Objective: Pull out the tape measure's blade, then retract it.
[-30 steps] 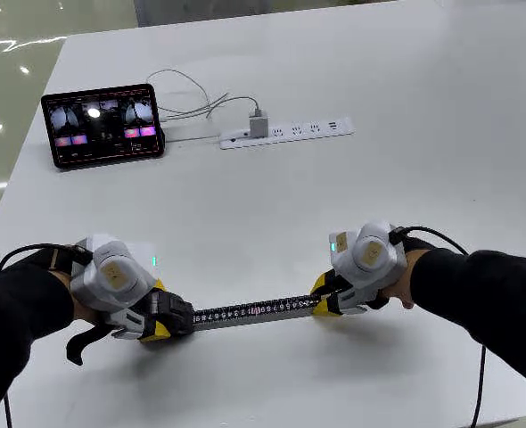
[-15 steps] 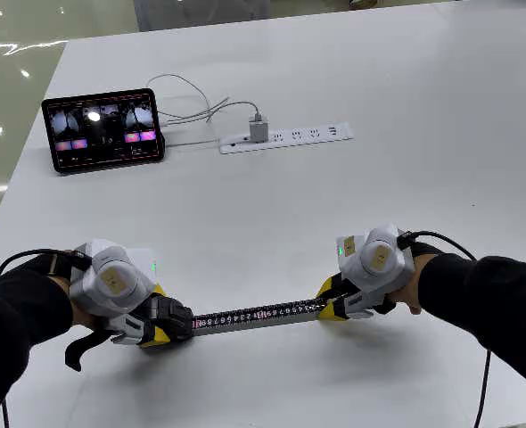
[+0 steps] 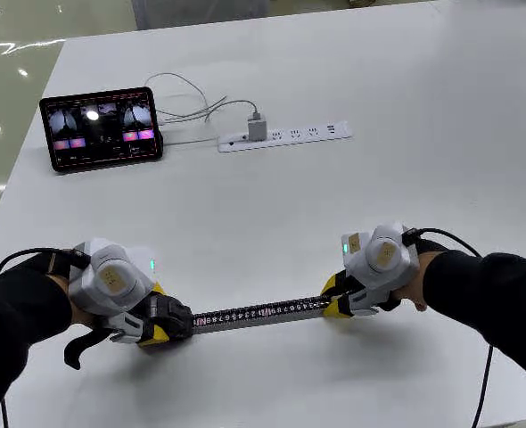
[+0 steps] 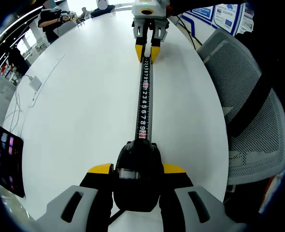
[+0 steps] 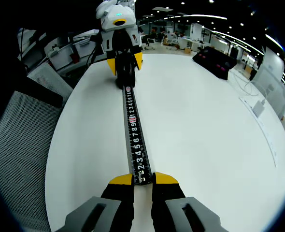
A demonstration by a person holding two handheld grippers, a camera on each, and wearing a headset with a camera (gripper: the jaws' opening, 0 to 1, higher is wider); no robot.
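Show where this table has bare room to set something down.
Widest bare patch: the table right of the power strip. Another lies between the power strip and the stretched blade. Crowded: far left, with tablet and cables, and the near edge, where the left gripper holds the tape measure case and the right gripper pinches the blade's tip.

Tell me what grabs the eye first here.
The numbered blade spans the gap between the two grippers, near the white table's front edge. The left gripper clamps the black case; the right gripper pinches the blade's tip. Far left, a lit tablet stands beside a power strip.
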